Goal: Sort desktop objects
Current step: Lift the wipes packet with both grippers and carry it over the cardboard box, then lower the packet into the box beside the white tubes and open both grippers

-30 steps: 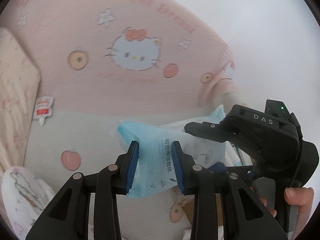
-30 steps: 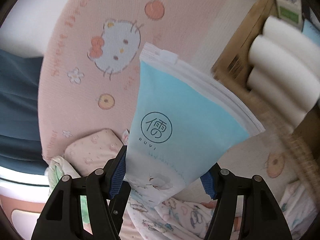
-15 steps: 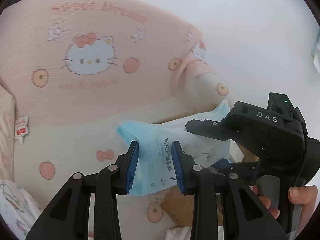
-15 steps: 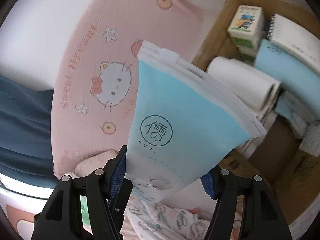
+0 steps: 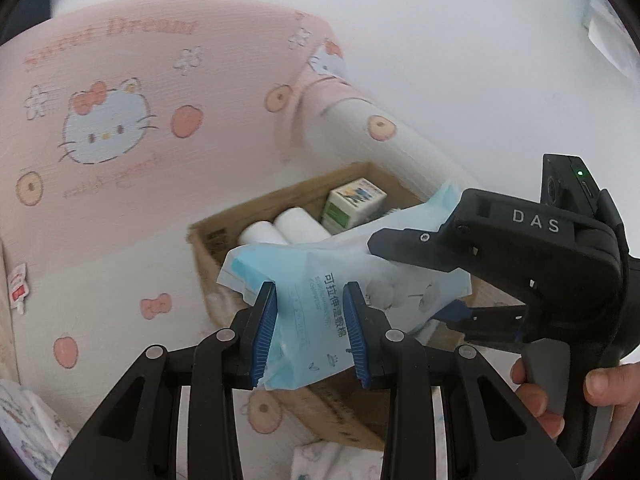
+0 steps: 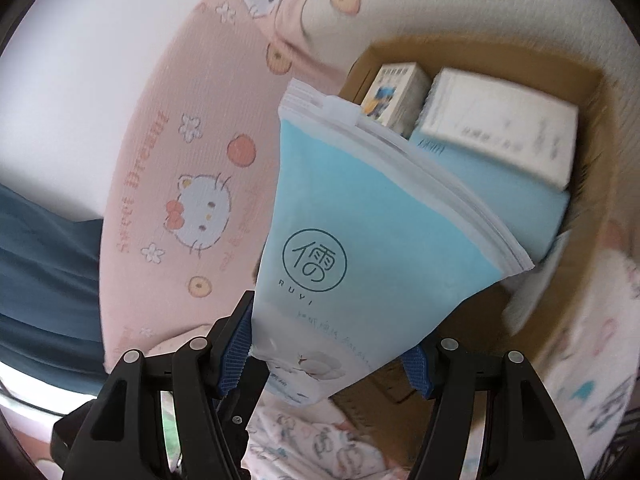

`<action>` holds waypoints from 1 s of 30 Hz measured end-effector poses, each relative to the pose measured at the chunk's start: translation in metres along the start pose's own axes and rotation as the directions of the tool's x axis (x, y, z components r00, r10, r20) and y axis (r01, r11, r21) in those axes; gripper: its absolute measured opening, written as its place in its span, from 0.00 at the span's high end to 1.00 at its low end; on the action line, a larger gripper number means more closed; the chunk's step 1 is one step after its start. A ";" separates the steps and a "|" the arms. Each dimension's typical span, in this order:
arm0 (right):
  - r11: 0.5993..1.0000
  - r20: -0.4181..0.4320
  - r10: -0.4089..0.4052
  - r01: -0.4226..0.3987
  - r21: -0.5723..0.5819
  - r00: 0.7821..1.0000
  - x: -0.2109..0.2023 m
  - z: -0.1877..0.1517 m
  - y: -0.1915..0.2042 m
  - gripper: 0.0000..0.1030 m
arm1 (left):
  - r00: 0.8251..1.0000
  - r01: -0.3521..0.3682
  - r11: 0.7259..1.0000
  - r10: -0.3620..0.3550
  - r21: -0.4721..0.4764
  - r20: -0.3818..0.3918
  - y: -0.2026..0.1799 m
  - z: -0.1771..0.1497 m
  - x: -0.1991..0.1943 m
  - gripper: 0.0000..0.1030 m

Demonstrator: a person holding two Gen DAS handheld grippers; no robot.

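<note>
**Pouch now over the box**

Where a second ago only pink bedding showed behind it, the blue pouch (image 5: pixel 320 304) (clamped by left gripper (image 5: pixel 312 328) and right gripper (image 6: pixel 332 344)) hangs above the cardboard box (image 5: pixel 208 240), holding white rolls (image 5: pixel 280 228), a carton (image 5: pixel 352 204), a notebook (image 6: pixel 500 128).

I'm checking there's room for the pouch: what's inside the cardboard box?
Inside the cardboard box: two white rolls, a small printed carton, a white pad on a blue pack. The held blue pouch covers the rest.
</note>
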State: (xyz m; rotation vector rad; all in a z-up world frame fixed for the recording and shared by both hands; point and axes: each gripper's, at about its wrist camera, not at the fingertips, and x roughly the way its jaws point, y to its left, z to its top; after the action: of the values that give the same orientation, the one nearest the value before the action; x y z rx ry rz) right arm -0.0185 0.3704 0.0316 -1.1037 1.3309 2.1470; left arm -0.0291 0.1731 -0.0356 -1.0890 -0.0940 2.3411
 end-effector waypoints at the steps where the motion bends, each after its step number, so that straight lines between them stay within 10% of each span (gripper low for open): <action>1: 1.000 -0.001 -0.001 0.001 0.008 1.000 -0.002 0.001 -0.004 0.38 | 1.000 0.000 1.000 0.000 0.007 -0.006 -0.004 0.001 0.002 0.65; 15: 0.995 0.013 -0.079 0.078 0.054 0.997 -0.022 0.028 -0.045 0.38 | 0.990 0.014 0.994 0.001 0.108 -0.141 -0.057 0.007 0.046 0.65; 30: 0.946 -0.104 -0.302 0.284 -0.156 0.948 0.012 0.039 -0.044 0.38 | 0.907 0.015 0.997 0.018 0.075 -0.420 -0.054 -0.009 0.095 0.65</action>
State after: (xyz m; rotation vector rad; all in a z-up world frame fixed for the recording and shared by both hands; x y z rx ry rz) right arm -0.0128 0.4248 0.0063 -1.4175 1.0019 1.9991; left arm -0.0475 0.2659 -0.0907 -1.5258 0.1567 2.0381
